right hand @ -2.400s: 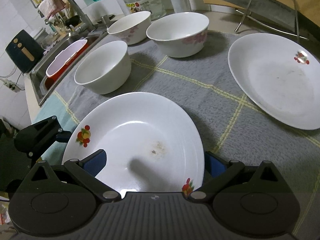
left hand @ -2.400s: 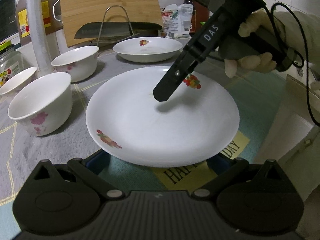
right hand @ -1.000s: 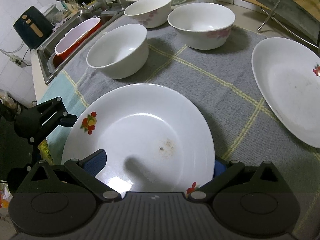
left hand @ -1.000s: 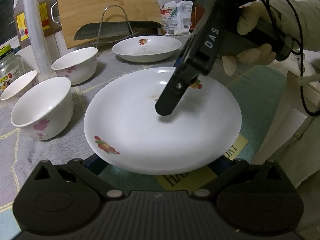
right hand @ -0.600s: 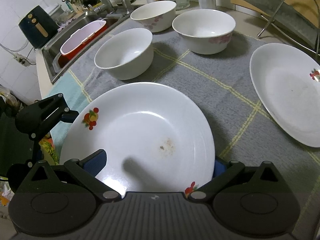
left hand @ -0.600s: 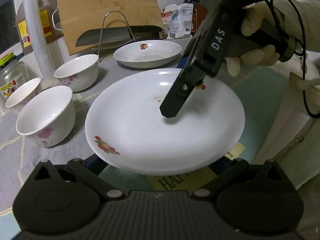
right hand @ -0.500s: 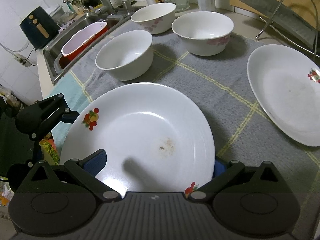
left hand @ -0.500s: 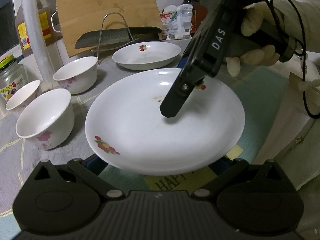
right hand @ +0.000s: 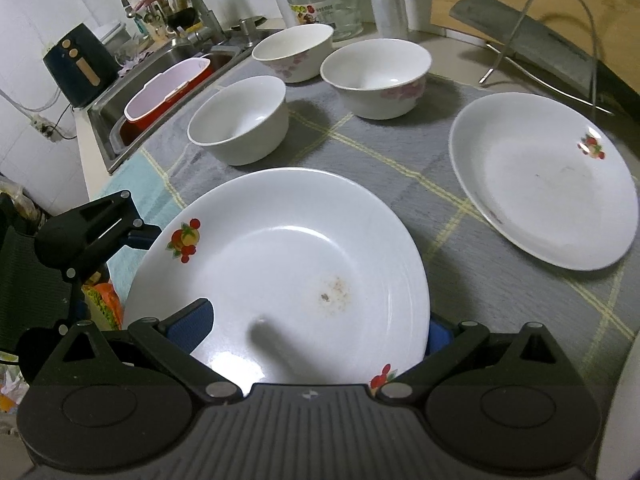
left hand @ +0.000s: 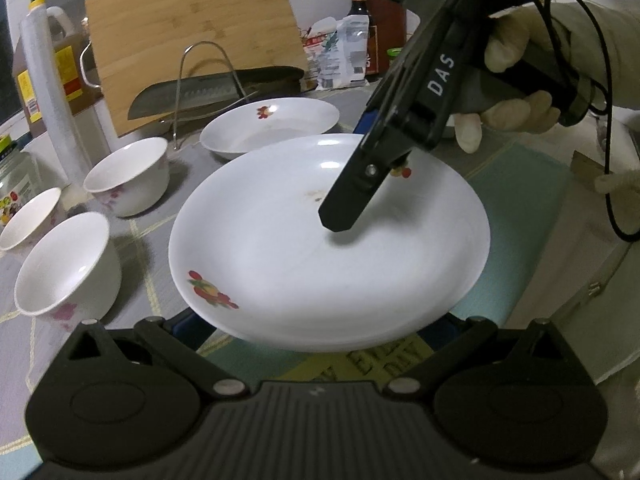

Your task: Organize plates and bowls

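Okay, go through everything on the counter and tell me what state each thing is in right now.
Near plate: lifted, gripped at opposite rims, food stain inside.
Far plate: flat on the mat, smudged.
Three bowls: upright, empty, separate.
Right gripper: shut on near plate.
Left gripper: shut on near plate.

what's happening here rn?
A person holds one white plate with both grippers: the right gripper clamps one rim, the left gripper is at the opposite rim. The plate looks lifted off the grey mat. A second plate and three bowls sit on the mat.
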Available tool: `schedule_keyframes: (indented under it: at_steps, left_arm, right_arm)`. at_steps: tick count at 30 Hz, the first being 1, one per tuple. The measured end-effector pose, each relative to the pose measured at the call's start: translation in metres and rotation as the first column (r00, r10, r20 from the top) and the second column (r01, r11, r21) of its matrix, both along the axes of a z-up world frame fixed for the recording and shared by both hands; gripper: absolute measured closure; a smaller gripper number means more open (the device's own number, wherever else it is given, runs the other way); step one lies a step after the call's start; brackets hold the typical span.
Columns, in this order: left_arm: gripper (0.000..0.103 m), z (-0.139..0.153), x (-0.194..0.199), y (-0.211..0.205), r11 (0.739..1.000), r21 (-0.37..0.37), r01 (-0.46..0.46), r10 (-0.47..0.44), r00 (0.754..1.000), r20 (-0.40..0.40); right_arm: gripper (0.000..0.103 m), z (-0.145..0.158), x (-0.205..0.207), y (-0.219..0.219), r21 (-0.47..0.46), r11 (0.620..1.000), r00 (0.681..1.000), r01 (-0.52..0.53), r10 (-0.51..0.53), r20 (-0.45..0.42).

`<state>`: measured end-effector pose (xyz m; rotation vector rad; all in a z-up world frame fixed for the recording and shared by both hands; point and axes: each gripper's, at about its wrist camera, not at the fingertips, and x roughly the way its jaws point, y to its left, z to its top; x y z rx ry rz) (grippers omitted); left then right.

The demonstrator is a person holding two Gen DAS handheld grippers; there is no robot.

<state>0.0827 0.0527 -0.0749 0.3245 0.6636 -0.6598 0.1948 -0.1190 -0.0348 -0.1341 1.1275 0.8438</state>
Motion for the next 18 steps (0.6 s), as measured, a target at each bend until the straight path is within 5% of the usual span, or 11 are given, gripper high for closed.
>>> schedule_keyframes:
  at_steps: [18]
  left_arm:
    - [0.001, 0.005, 0.014, -0.053, 0.999, 0.003, 0.04, -0.04, 0.999, 0.013]
  right_arm:
    - [0.0, 0.009, 0.003, -0.061, 0.016, 0.999, 0.999, 0.043, -0.043, 0.021]
